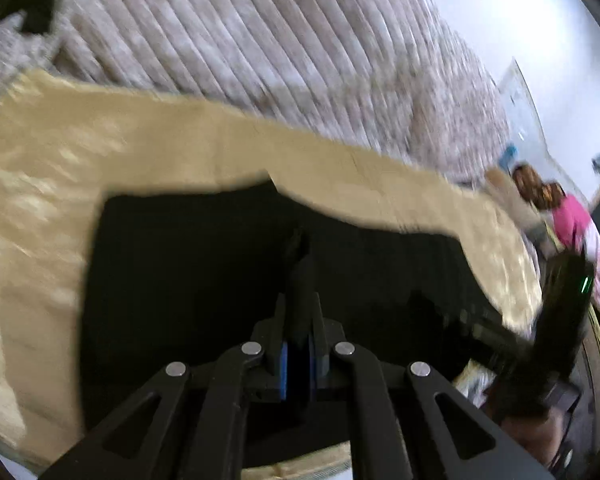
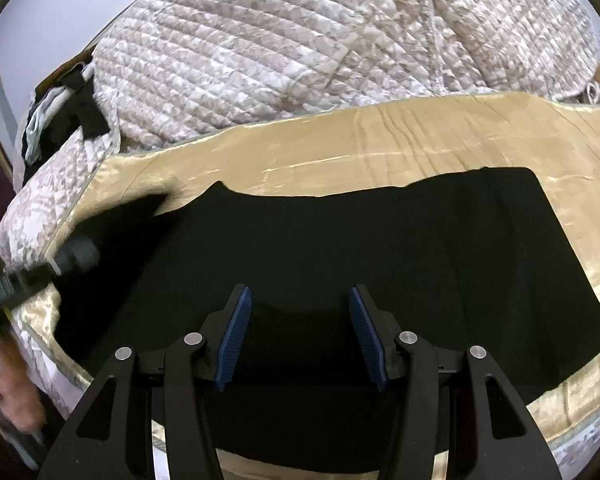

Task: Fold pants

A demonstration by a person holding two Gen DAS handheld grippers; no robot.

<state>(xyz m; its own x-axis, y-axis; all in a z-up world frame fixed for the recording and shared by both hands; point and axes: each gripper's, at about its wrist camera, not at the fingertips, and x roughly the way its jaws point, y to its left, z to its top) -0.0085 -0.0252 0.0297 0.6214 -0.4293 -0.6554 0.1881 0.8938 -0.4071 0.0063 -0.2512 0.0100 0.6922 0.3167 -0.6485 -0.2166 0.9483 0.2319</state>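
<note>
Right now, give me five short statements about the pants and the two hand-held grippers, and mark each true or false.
1. The left hand-held gripper is shut on black fabric of the pants. True.
2. The right hand-held gripper is clamped on the pants. False: its jaws stand open above the fabric.
3. The pants lie on a golden satin sheet. True.
4. The pants are blue. False: they are black.
5. A quilted blanket is heaped on top of the pants. False: it sits behind them, beyond the sheet's far edge.
</note>
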